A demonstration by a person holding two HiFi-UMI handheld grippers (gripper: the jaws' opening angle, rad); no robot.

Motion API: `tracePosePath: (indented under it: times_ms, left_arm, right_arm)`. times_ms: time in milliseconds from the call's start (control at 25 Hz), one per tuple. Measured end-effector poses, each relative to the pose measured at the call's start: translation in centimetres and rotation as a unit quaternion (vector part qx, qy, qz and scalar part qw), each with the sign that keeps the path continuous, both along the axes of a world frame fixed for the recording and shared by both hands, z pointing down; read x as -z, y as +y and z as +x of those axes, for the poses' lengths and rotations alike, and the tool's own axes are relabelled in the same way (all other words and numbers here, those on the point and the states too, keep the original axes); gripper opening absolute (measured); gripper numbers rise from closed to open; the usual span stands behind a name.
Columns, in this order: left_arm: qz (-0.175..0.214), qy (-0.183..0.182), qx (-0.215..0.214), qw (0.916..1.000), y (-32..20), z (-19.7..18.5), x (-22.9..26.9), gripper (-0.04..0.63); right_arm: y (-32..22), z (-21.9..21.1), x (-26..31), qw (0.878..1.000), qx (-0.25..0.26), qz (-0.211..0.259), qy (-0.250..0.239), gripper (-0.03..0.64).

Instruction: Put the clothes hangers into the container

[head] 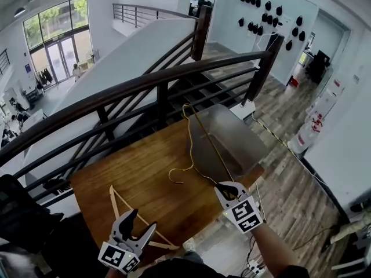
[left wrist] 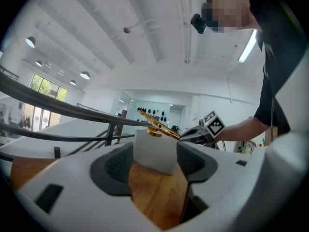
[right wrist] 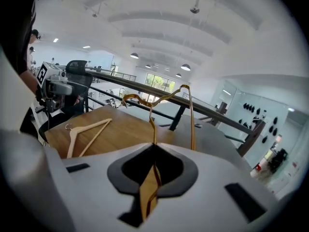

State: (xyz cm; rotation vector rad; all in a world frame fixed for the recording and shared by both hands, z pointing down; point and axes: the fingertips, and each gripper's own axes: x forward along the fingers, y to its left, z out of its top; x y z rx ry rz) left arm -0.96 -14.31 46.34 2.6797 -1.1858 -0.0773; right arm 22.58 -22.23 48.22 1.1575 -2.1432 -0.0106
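Resting at the far right end of a wooden table (head: 145, 172), a translucent container (head: 237, 132) is shown beside a dark stair railing (head: 145, 83). A gold wire hanger (right wrist: 191, 129) is pinched in the tightly closed jaws of the right gripper (head: 227, 189) and held up above the table; from overhead its wire is seen crossing the container. A wooden hanger (right wrist: 91, 125) is laid flat on the table near the left gripper (head: 142, 220), whose jaws are spread with nothing between them.

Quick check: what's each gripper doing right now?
The left gripper is open, with nothing between its jaws.
The right gripper is closed, holding the gold wire hanger.
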Motion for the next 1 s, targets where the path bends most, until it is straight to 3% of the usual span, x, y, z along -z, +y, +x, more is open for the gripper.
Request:
tracePosePath:
  times_ms: [440, 1000]
  left_arm:
    - [0.009, 0.006, 0.003, 0.9999, -1.6, 1.9, 0.7, 0.287]
    - [0.013, 0.001, 0.028, 0.9995, -2.6, 3.2, 1.2, 0.287]
  right_arm:
    - [-3.4, 10.9, -0.3, 0.995, -0.079, -0.023, 0.047, 0.009]
    - [-9.8, 18.9, -1.0, 0.982, -0.11, -0.042, 0.147, 0.009]
